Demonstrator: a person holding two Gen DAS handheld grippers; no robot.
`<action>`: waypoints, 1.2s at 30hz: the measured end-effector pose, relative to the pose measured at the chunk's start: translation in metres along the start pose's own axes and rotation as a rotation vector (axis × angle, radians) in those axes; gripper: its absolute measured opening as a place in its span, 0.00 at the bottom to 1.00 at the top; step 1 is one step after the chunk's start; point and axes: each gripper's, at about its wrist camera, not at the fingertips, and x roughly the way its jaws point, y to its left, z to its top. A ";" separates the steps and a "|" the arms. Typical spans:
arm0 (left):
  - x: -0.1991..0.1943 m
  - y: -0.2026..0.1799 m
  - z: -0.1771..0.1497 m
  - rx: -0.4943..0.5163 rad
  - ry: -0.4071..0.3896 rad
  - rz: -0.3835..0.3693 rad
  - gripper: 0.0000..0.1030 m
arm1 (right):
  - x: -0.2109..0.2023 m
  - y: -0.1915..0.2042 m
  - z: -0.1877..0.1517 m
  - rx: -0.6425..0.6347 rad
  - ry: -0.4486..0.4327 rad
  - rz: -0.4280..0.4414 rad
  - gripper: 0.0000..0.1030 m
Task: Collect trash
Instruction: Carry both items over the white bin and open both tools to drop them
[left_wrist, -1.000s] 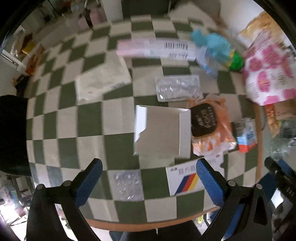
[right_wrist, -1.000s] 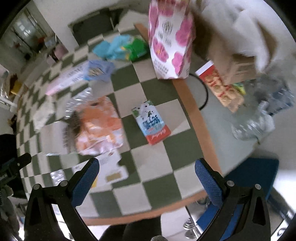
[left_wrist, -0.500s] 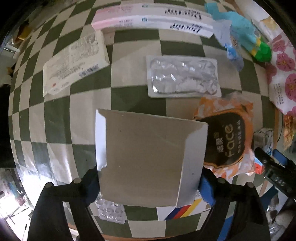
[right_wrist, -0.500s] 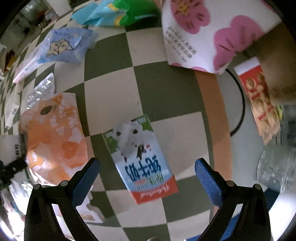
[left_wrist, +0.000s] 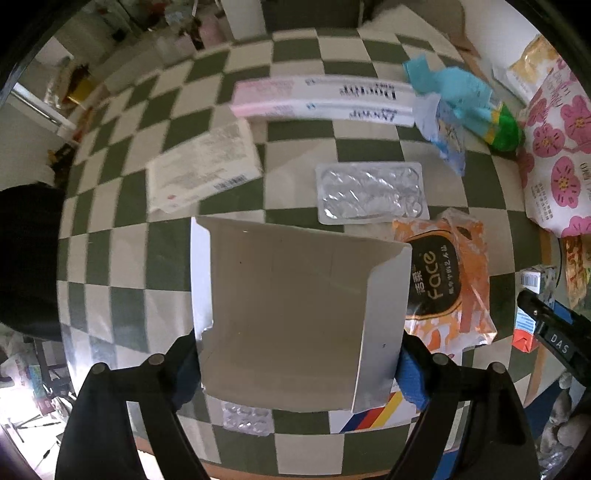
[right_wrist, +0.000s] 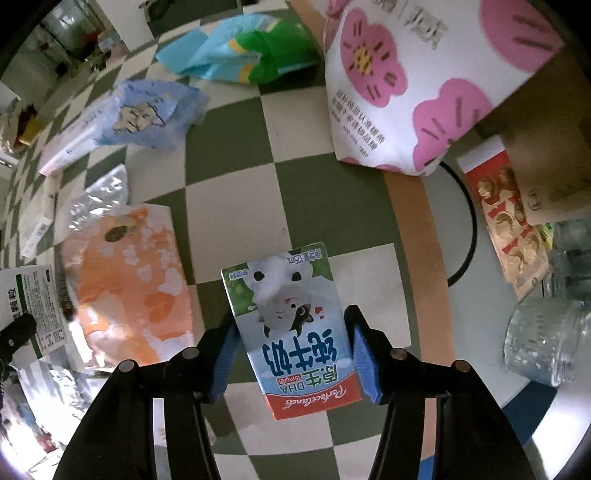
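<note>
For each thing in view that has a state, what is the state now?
left gripper: shut on the grey cardboard box.
grey cardboard box: flattened, flap open.
right gripper: closing, milk carton between its pads.
milk carton: lying flat on the checkered table.
blister tray: lying flat, apparently empty.
orange tissue pack: crumpled, lying flat.
pink-and-white long box: closed, lying flat.
flowered paper bag: standing at the table edge.

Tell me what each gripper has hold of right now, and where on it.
Left gripper: grey flattened carton, clamped across its two side edges at the near end. Right gripper: fingers closing on the small milk carton, across its long sides, lower half.
</note>
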 end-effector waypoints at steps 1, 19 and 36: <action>0.000 -0.001 -0.002 -0.005 -0.020 0.006 0.82 | -0.005 0.002 -0.002 0.002 -0.013 0.005 0.56; -0.101 0.073 -0.156 0.029 -0.267 -0.108 0.82 | -0.149 0.053 -0.166 0.021 -0.232 0.141 0.55; 0.034 0.131 -0.331 -0.060 0.062 -0.252 0.82 | -0.051 0.092 -0.397 0.115 0.078 0.242 0.55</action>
